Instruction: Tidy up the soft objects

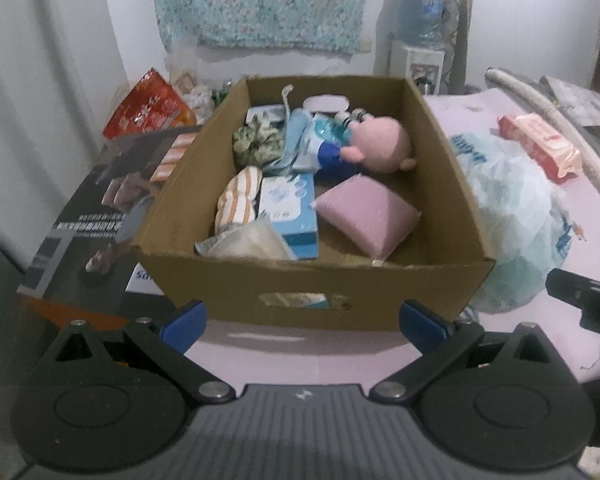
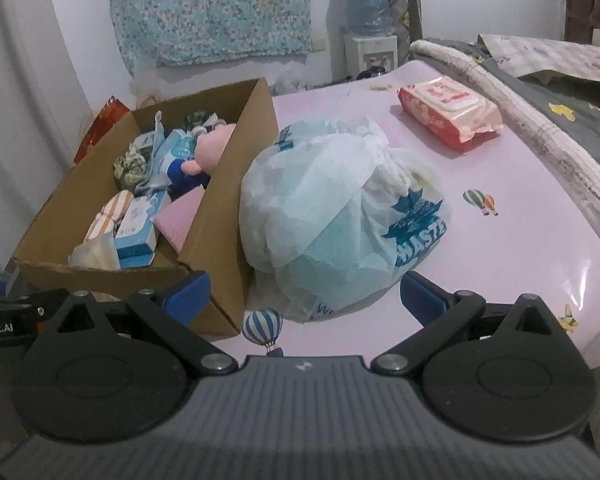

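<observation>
A brown cardboard box (image 1: 236,280) stands on the pink table and holds soft things: a pink plush doll (image 1: 380,144), a pink cushion (image 1: 368,216), a striped cloth roll (image 1: 238,200), a blue tissue pack (image 1: 290,212) and a green patterned cloth (image 1: 256,144). The box also shows in the right wrist view (image 2: 236,184). A stuffed white plastic bag (image 2: 332,216) lies right of the box. A pink wet-wipes pack (image 2: 448,112) lies further back. My left gripper (image 1: 302,320) is open and empty before the box. My right gripper (image 2: 304,292) is open, just before the bag.
A dark printed carton (image 1: 96,216) and a red snack bag (image 1: 148,108) sit left of the box. A water dispenser (image 2: 370,28) stands at the back wall. A rolled mat (image 2: 540,132) and grey bedding (image 2: 580,112) line the table's right side.
</observation>
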Demonstrator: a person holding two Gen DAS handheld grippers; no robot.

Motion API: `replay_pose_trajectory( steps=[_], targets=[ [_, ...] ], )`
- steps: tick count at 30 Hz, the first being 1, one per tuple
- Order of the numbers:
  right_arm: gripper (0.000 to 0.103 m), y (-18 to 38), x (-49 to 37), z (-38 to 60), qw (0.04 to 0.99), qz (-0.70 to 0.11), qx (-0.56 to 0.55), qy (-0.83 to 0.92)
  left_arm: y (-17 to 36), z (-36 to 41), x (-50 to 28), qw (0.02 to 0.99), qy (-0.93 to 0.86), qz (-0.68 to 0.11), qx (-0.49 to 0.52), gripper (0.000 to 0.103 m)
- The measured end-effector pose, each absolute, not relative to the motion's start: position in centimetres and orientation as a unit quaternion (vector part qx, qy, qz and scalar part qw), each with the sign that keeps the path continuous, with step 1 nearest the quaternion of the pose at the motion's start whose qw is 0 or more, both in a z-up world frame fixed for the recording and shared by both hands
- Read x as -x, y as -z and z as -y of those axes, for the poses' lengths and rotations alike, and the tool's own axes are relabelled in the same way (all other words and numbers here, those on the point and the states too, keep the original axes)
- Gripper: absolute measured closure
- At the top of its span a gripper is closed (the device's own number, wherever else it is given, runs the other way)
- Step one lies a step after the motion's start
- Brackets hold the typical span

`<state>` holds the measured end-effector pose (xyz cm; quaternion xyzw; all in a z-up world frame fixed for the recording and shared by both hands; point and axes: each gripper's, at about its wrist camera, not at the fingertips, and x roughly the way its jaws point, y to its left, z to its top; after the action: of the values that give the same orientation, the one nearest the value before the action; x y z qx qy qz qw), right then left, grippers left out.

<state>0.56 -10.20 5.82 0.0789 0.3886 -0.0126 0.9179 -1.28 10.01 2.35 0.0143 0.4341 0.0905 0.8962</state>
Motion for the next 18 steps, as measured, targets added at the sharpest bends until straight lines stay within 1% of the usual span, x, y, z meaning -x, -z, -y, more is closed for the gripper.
replay_pose_trajectory(
  steps=[5,18],
  targets=[
    [0.001,-5.6,-1.0,9.7,0.912,-0.402,-0.076,0.008,-2.2,-10.6,1.1,0.890,-0.102,-0.445,-0.008,0.000],
    [0.001,-5.8,-1.2,9.0,0.912,-0.404,-0.066,0.001,-2.8,-10.3,0.5,0.890,-0.106,-0.444,-0.019,0.000]
  ],
)
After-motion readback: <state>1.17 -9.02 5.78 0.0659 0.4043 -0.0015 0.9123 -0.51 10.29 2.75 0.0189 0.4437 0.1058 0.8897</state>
